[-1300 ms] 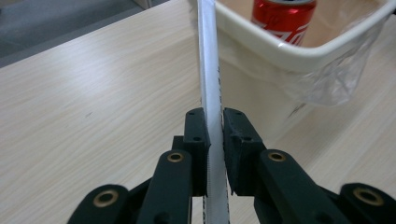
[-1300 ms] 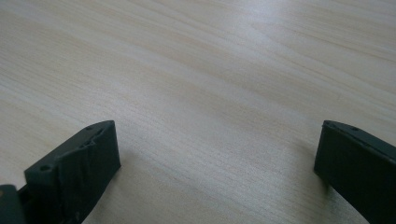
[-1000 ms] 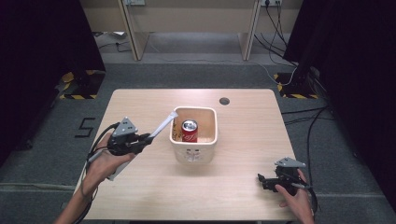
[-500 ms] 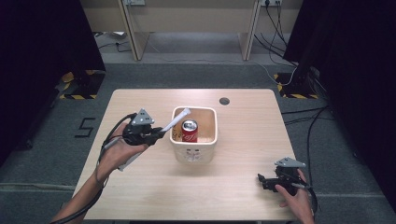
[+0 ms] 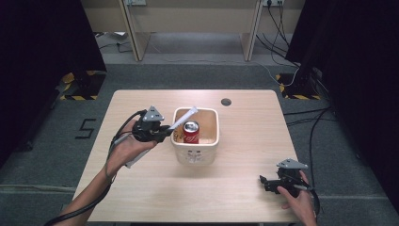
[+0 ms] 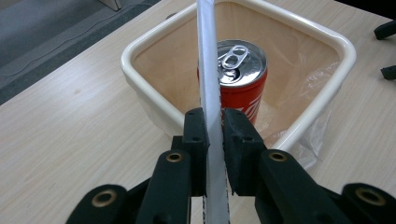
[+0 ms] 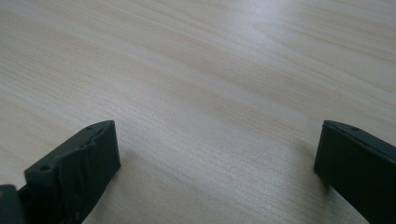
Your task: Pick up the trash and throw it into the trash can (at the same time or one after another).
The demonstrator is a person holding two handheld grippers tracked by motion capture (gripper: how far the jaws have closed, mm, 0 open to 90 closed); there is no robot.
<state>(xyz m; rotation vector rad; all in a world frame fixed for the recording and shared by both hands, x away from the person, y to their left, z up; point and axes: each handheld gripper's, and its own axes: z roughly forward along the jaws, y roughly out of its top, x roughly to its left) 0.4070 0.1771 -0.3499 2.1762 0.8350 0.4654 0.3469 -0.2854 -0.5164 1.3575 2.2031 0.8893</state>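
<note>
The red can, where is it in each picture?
High view: the red can stands in the cream bin, mid-table.
Left gripper view: the can sits upper middle, behind the white strip.
Right gripper view: bare wooden table.
Shared landmark: the table.

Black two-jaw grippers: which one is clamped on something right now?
The left gripper, shut on the thin white flat strip over the cream square bin; the right gripper stands open above bare table.

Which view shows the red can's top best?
The left gripper view: the can sits close, its pull tab clear, though the white strip in the left gripper crosses its edge. The high view shows the can small inside the bin. The right gripper view faces bare tabletop.
</note>
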